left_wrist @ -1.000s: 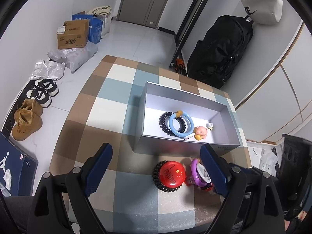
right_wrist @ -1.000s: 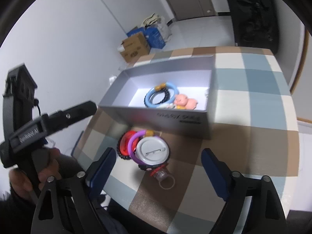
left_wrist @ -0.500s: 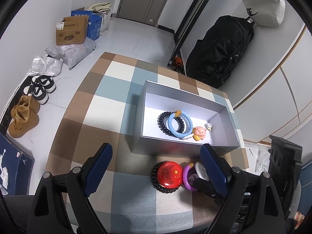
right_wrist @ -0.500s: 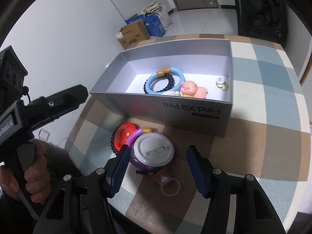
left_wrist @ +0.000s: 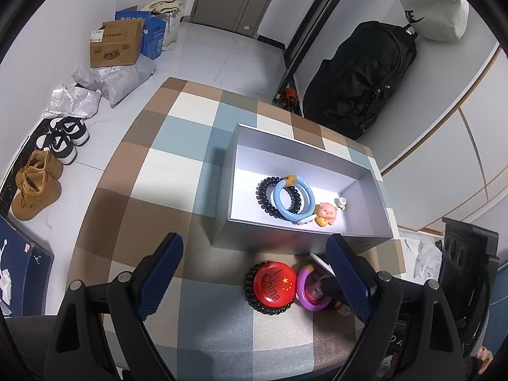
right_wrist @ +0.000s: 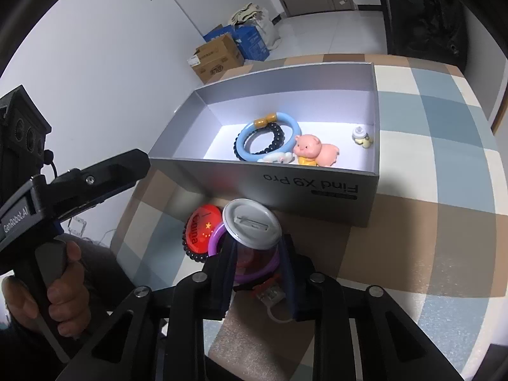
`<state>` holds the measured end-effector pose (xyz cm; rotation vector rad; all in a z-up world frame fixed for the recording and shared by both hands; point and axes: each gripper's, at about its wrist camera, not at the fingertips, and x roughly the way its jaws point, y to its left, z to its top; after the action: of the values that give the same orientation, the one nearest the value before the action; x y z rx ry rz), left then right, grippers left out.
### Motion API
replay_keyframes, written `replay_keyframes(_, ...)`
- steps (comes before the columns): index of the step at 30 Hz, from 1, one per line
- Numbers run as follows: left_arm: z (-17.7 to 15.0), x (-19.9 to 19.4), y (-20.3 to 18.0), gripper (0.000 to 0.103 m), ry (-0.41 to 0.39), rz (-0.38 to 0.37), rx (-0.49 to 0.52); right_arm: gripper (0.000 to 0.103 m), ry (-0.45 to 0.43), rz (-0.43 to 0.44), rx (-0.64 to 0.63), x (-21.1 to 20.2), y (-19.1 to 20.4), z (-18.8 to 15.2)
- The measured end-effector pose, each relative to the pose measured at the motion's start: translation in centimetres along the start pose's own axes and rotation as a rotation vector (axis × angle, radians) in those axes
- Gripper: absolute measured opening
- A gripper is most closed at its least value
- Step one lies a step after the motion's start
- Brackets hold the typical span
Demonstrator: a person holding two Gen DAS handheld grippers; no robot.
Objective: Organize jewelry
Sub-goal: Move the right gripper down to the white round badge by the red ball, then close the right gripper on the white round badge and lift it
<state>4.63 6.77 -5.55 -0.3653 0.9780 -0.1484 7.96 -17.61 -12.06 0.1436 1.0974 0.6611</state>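
Note:
A grey box [left_wrist: 304,241] [right_wrist: 254,171] on the checked table holds a blue bangle [left_wrist: 293,201] [right_wrist: 270,139], a black coil tie [left_wrist: 265,198], a pink pig [left_wrist: 327,212] [right_wrist: 314,150] and a small charm [right_wrist: 360,136]. In front of it lie a red China badge [left_wrist: 273,282] [right_wrist: 201,230] on a black coil and a purple ring [left_wrist: 304,292] [right_wrist: 216,235]. My right gripper [right_wrist: 254,250] is shut on a silver pin badge [right_wrist: 252,223], lifted on edge. My left gripper [left_wrist: 254,270] is open and empty above the red badge.
A clear keyring piece [right_wrist: 273,301] lies under the right gripper. Off the table's left edge the floor holds shoes [left_wrist: 60,139], boots [left_wrist: 35,184] and cardboard boxes [left_wrist: 117,44]. A black backpack [left_wrist: 358,79] stands behind the table.
My right gripper moved in and closed on the silver pin badge, tilting it up off the purple ring. My left gripper stayed open and drew back slightly.

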Motion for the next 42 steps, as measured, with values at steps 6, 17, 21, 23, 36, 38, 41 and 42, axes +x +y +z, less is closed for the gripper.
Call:
replay_keyframes(6, 0.0, 0.3, 0.0, 0.089, 0.014, 0.002, -0.001, 0.028, -0.024, -0.044, -0.041, -0.3, 0.7, 0.0)
replay_keyframes(17, -0.1, 0.3, -0.2, 0.089, 0.021, 0.003, 0.012, 0.035, -0.046, -0.090, -0.165, 0.0, 2.9, 0.6)
replay_keyframes(21, 0.0, 0.4, 0.3, 0.089, 0.031, -0.005, -0.022, 0.040, -0.064, -0.087, -0.184, -0.6, 3.3, 0.4)
replay_keyframes(23, 0.2, 0.6, 0.6, 0.089, 0.039, -0.017, -0.043, 0.040, -0.075, -0.084, -0.190, -0.8, 3.4, 0.5)
replay_keyframes(36, 0.7, 0.9, 1.4, 0.089, 0.050, -0.026, -0.073, 0.016, -0.039, -0.082, -0.165, 1.1, 2.9, 1.8)
replay_keyframes(38, 0.7, 0.9, 1.5, 0.089, 0.052, -0.028, -0.079, 0.012, -0.041, -0.060, -0.136, 0.9, 2.5, 2.0)
replay_keyframes(41, 0.7, 1.1, 1.6, 0.089, 0.057, -0.030, -0.086, 0.007, -0.041, -0.025, -0.105, 0.9, 2.2, 2.2)
replay_keyframes(42, 0.7, 1.1, 1.6, 0.089, 0.059, -0.030, -0.086, 0.006, -0.038, -0.013, -0.099, 0.9, 2.1, 2.2)
